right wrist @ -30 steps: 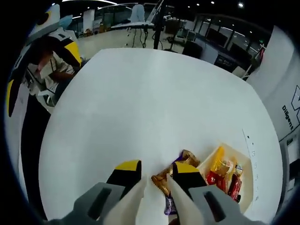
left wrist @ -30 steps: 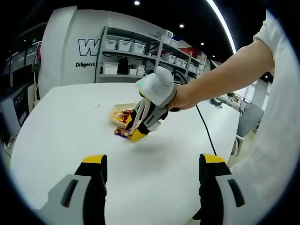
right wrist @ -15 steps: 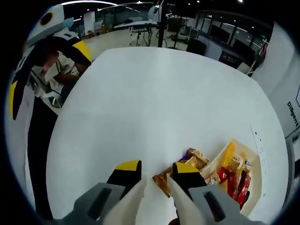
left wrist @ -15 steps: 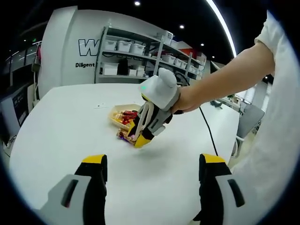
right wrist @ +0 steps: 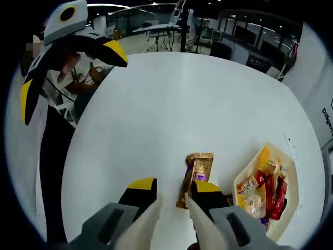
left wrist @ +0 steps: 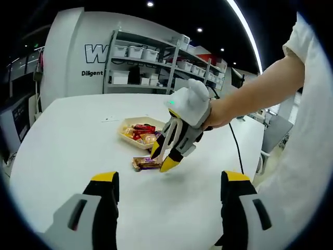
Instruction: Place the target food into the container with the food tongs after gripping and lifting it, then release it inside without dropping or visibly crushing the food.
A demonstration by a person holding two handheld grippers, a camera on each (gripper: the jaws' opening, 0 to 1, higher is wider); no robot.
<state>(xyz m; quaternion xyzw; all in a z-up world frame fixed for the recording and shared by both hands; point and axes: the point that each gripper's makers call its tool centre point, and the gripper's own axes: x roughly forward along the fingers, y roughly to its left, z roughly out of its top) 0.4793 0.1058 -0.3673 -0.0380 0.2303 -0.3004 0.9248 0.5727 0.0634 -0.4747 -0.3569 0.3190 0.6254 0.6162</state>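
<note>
The left gripper (left wrist: 169, 179) is held wide apart and empty. Beyond it, the right gripper (right wrist: 173, 199) is narrowed just above a brown snack bar (right wrist: 196, 171) lying on the white table (right wrist: 156, 104), not yet lifted. Farther off, the tray (right wrist: 291, 161) already holds other snacks.

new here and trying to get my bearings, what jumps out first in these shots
The right gripper, in a person's hand, hangs over brown and purple snack packets lying on the white table. Just beside them sits a shallow tray of bright wrapped snacks. The left gripper waits open, away from the food.
</note>
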